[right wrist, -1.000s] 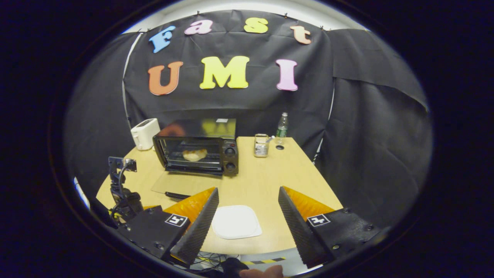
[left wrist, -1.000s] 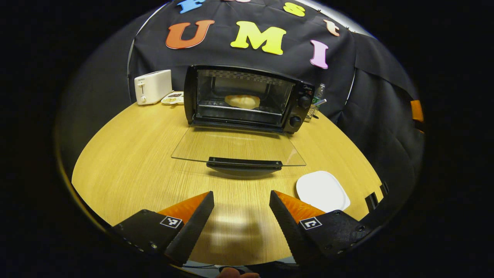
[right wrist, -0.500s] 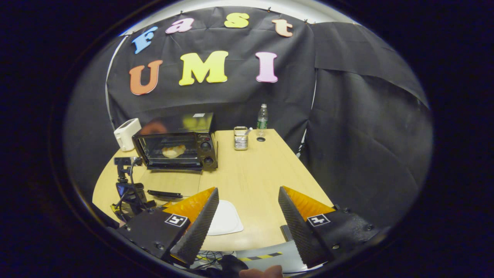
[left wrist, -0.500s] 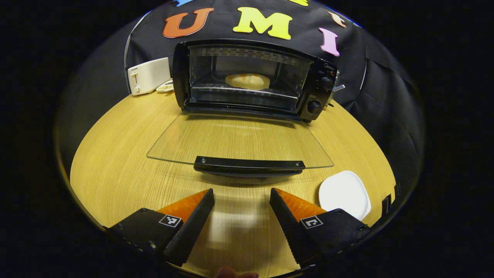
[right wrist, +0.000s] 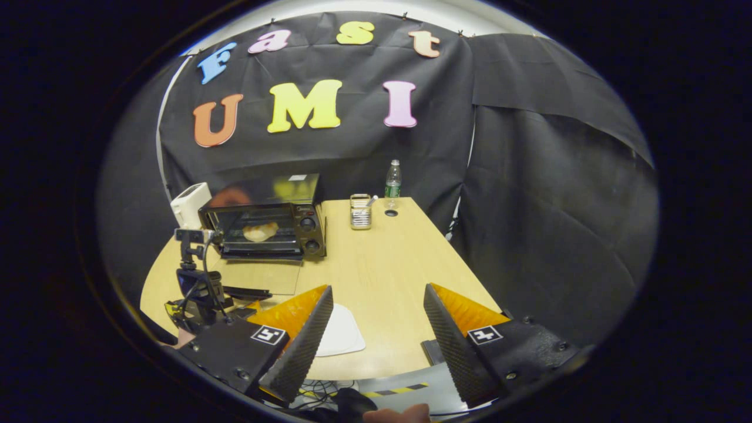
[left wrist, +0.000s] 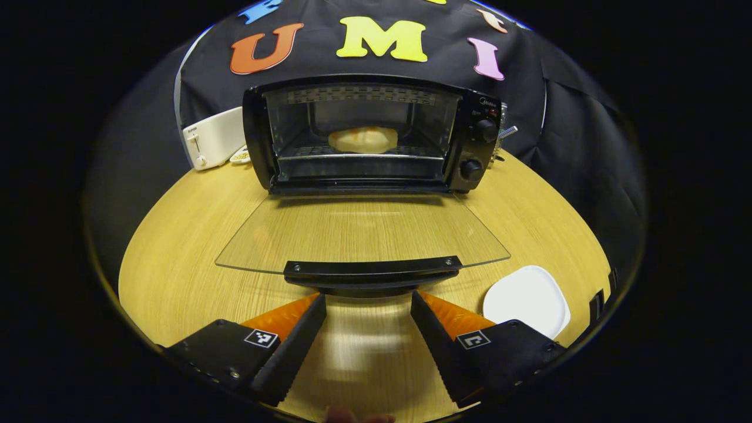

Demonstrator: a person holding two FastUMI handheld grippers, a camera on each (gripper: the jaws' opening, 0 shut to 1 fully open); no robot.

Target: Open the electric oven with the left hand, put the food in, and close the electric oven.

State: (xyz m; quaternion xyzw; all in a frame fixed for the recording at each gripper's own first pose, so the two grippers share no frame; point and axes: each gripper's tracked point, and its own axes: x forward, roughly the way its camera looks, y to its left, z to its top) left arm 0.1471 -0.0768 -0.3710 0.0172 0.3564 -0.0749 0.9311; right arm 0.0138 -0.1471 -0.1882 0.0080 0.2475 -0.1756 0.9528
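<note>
While the oven door point(left wrist: 361, 232) lies flat and open over the table point(left wrist: 194, 223), the food point(left wrist: 363, 140) sits on the rack inside the electric oven point(left wrist: 370, 135). It is a pale, round bun-like thing, near the middle of the rack. The oven stands at the far edge of the table, toward the far left corner.

The left gripper point(left wrist: 368, 299) is spread wide and holds nothing. Its tips are just in front of the dark handle point(left wrist: 371, 271) on the door's near edge. I cannot tell if they touch the handle.

The left gripper view gives a close look at the two knobs point(left wrist: 479, 150) on the oven's right side, and at the white toaster point(left wrist: 212, 138) beside the oven at the far left of the table. A white plate point(left wrist: 526, 299) lies bare near the table's right edge.

The right gripper view looks from farther back and higher up. From there the oven point(right wrist: 264, 216) looks small, and the food point(right wrist: 260, 231) is a tiny pale spot inside. It also lets you see a water bottle point(right wrist: 392, 181) and a small metal holder point(right wrist: 360, 211) at the far edge of the table. The left gripper point(right wrist: 202, 288) is low by the near left edge, with a small camera on top. The right gripper point(right wrist: 378, 305) is spread wide too, holding nothing, above the near edge of the table, and the white plate point(right wrist: 341, 335) lies under it, partly hidden by one finger.
</note>
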